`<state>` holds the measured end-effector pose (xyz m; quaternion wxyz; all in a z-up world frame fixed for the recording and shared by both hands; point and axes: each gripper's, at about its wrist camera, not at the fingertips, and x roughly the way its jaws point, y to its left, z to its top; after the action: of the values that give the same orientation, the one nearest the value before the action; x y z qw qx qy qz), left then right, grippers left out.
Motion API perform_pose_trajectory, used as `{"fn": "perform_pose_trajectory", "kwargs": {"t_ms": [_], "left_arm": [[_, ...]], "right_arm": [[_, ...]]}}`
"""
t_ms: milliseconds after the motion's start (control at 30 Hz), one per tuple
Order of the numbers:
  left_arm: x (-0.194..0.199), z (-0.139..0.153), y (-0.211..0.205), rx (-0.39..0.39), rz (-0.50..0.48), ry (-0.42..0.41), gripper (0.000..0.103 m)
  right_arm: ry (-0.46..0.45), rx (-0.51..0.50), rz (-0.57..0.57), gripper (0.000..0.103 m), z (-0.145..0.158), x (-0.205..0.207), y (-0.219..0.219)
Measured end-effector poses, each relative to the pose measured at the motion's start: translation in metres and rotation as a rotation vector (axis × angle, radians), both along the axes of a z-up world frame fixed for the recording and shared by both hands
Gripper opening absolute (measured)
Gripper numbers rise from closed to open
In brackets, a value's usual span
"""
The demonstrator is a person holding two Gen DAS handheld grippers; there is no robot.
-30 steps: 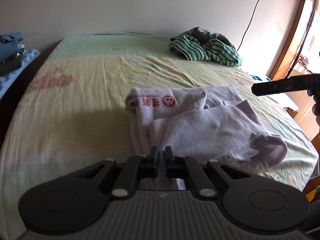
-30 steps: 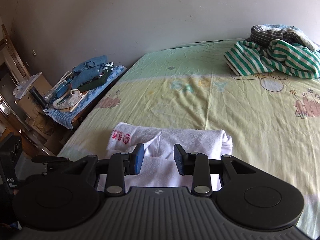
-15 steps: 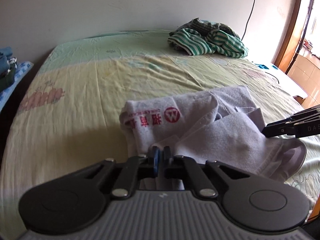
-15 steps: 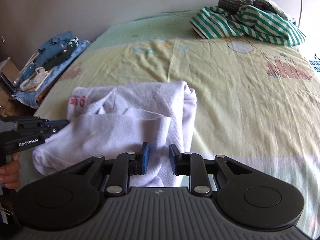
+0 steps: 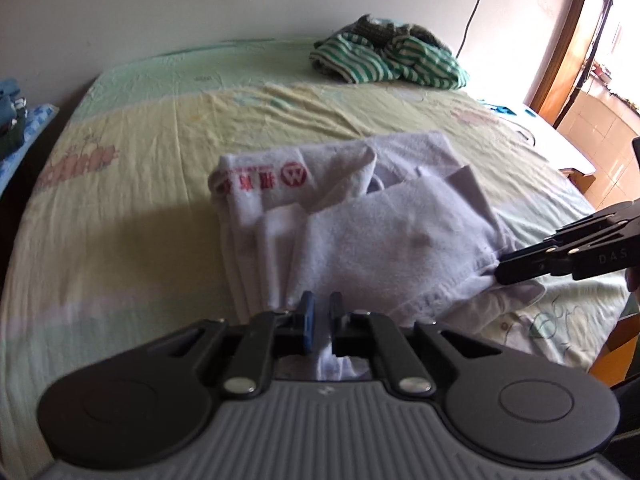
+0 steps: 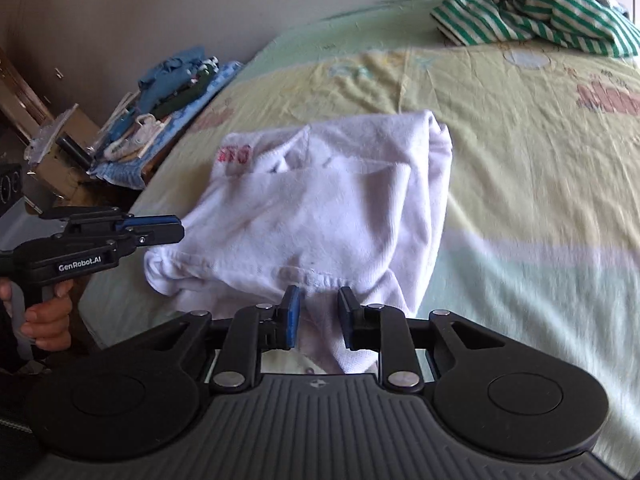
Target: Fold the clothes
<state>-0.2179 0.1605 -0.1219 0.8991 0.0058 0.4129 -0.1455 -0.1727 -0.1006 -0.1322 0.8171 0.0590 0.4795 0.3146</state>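
Both wrist views low, near, angled down; share white garment.

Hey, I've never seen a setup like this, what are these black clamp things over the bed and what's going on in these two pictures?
They are hand-held grabbers: a person squeezes one in each hand, and each carries a camera looking along its two fingers. So one picture is from the left grabber, the other from the right. The left gripper is shut on a near edge of the white garment, which lies partly folded on the bed. The right gripper is closing, with the garment's hem between its fingers. In the right view a hand holds the left grabber's handle. Further back on the bed lies a heap of green striped clothes, and a pile of blue things sits beside the bed.
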Motion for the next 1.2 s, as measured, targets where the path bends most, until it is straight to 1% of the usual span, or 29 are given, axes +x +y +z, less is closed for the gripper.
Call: {"fn": "perform_pose_trajectory", "kwargs": {"t_ms": [33,67,100,167,267,333,367,433,467,500,533,600,633,700,733,767,800,833,867,900,967,1000,1067,1100,1200], "left_arm": [[0.001,0.003,-0.002,0.013,-0.007,-0.003,0.005],[0.002,0.007,-0.004,0.026,-0.017,-0.001,0.005],[0.001,0.015,-0.005,0.034,-0.024,-0.03,0.005],[0.0,0.033,-0.006,0.049,-0.036,-0.102,0.007],[0.022,0.047,-0.006,0.047,-0.007,-0.159,0.01],[0.047,0.044,-0.006,0.056,0.027,-0.163,0.01],[0.062,0.039,-0.006,0.064,0.05,-0.15,0.01],[0.089,0.027,-0.005,0.084,0.093,-0.118,0.006],[0.101,0.019,-0.005,0.107,0.116,-0.096,0.006],[0.11,0.01,-0.004,0.119,0.13,-0.066,0.006],[0.118,0.002,-0.004,0.127,0.142,-0.035,0.006],[0.12,-0.003,-0.009,0.151,0.159,-0.052,0.006],[0.12,-0.002,-0.014,0.172,0.162,-0.055,0.004],[0.12,-0.001,-0.024,0.219,0.167,-0.056,0.004],[0.119,0.002,-0.025,0.224,0.189,-0.048,0.005],[0.119,0.004,-0.026,0.225,0.215,-0.038,0.007],[0.118,0.007,-0.027,0.226,0.241,-0.028,0.008],[0.116,0.01,-0.027,0.222,0.271,-0.019,0.011],[0.114,0.012,-0.027,0.217,0.301,-0.009,0.012],[0.112,0.013,-0.029,0.22,0.325,-0.001,0.012],[0.108,0.012,-0.032,0.232,0.359,0.011,0.012],[0.107,0.011,-0.033,0.238,0.368,0.016,0.012],[0.105,0.008,-0.035,0.251,0.384,0.025,0.013],[0.105,0.007,-0.036,0.252,0.39,0.03,0.012],[0.103,0.007,-0.036,0.259,0.378,0.03,0.012]], "right_arm": [[0.011,-0.002,-0.006,0.016,-0.004,0.001,0.0],[0.007,-0.008,0.001,0.016,-0.001,0.0,0.001],[0.001,-0.014,0.01,0.017,0.003,0.0,0.001],[-0.04,0.007,0.023,0.019,0.019,0.001,-0.001],[-0.121,0.062,0.01,0.022,0.037,0.015,-0.004],[-0.176,0.068,-0.009,0.022,0.037,0.033,0.003],[-0.204,0.07,-0.019,0.022,0.037,0.043,0.006],[-0.22,0.052,-0.044,0.023,0.027,0.067,0.014],[-0.221,0.042,-0.055,0.023,0.022,0.077,0.018],[-0.222,0.031,-0.065,0.022,0.016,0.086,0.022],[-0.223,-0.004,-0.063,0.02,0.01,0.095,0.027],[-0.164,-0.063,-0.064,0.012,-0.007,0.109,0.03],[-0.171,-0.048,-0.071,0.011,-0.01,0.11,0.028],[-0.173,-0.058,-0.063,0.009,-0.008,0.11,0.027],[-0.173,-0.072,-0.07,0.009,-0.003,0.107,0.027],[-0.173,-0.088,-0.079,0.013,0.002,0.103,0.027],[-0.18,-0.084,-0.088,0.022,0.007,0.097,0.025],[-0.188,-0.078,-0.097,0.026,0.013,0.091,0.022],[-0.176,-0.056,-0.097,0.037,0.017,0.084,0.019],[-0.161,-0.032,-0.094,0.042,0.02,0.078,0.016],[-0.132,-0.006,-0.068,0.041,0.019,0.066,0.014],[-0.122,-0.01,-0.058,0.04,0.016,0.061,0.015],[-0.116,-0.052,-0.048,0.04,0.004,0.054,0.02],[-0.136,-0.062,-0.047,0.039,0.0,0.051,0.021],[-0.143,-0.084,-0.07,0.039,0.003,0.051,0.028]]}}
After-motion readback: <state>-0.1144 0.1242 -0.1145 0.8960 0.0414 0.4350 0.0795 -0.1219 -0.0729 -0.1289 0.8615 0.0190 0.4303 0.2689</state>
